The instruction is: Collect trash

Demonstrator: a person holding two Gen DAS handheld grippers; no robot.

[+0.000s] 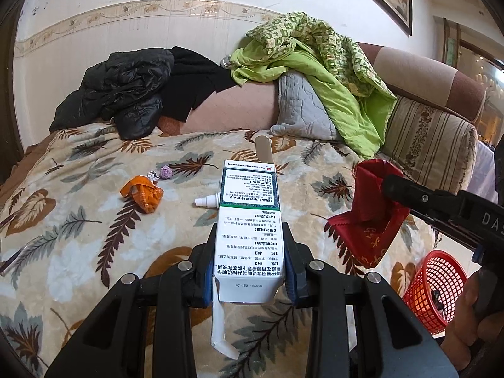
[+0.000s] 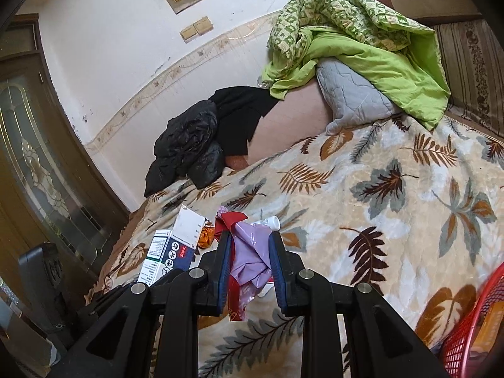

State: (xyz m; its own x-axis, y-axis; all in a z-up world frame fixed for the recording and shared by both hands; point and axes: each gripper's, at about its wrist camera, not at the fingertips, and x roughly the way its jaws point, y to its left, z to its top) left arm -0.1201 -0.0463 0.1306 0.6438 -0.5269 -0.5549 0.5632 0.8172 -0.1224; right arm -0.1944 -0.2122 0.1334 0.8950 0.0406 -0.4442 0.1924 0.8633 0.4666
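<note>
The left gripper is clamping the white medicine carton across its narrow sides near the base; it looks light, hollow and easily crushed, so a gentle squeeze low down is suiting it. The right gripper is pinching a soft wad of red wrapper and lilac plastic film, limp and slippery. Both are hanging over the leaf-patterned bed, with the red basket waiting just beside. Farther off, an orange wrapper and small white bottle are lying unobstructed; beyond, a black jacket and green quilt are staying clear.
</note>
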